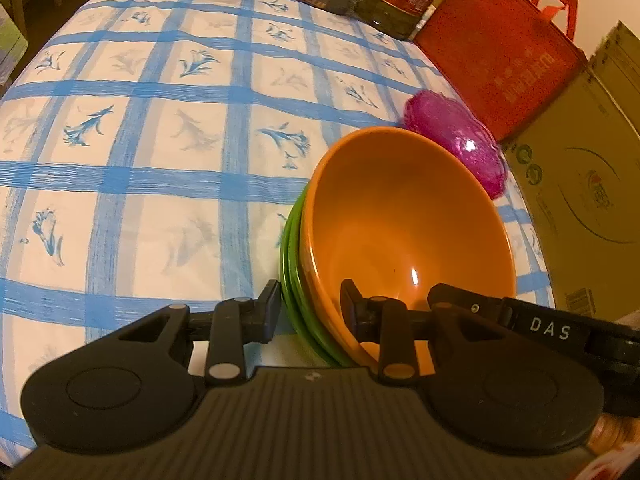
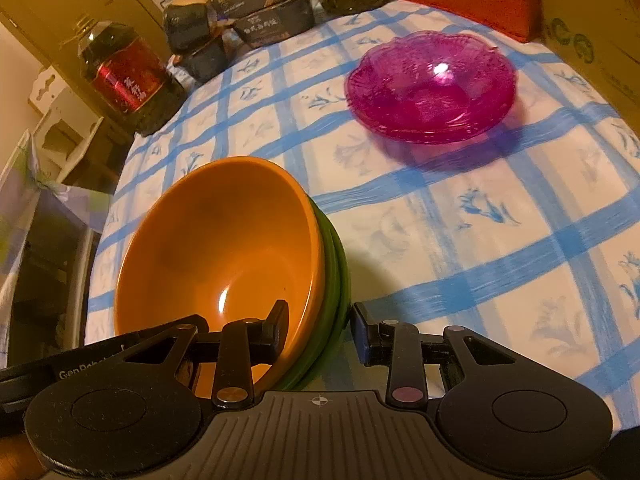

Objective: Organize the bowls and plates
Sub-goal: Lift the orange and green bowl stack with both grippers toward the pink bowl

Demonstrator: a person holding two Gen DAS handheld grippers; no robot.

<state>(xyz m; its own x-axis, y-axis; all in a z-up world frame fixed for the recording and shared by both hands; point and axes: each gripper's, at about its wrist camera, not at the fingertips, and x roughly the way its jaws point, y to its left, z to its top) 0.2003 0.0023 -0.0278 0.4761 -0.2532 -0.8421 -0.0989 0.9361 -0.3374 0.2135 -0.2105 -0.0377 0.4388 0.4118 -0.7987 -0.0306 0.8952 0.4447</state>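
Stacked bowls, held from both sides above the tabletop [image 1: 160,184].
Left gripper [image 1: 310,306] and right gripper [image 2: 320,328] each clamp the rims of the orange bowl [image 1: 400,216] nested in green bowls [image 1: 292,264]; pink dish [image 2: 432,88] sits well apart.

Left gripper [image 1: 310,304], lower centre, straddles the near rim of a nested stack: 1 orange bowl [image 1: 404,224] inside green bowls [image 1: 294,280]. Its left finger [image 1: 270,306] lies outside the green rims, its right finger inside the orange bowl. A magenta glass dish [image 1: 460,140] sits behind, right of centre. The blue-checked tablecloth [image 1: 140,184] fills the left; a red bag [image 1: 496,52] stands upper right.
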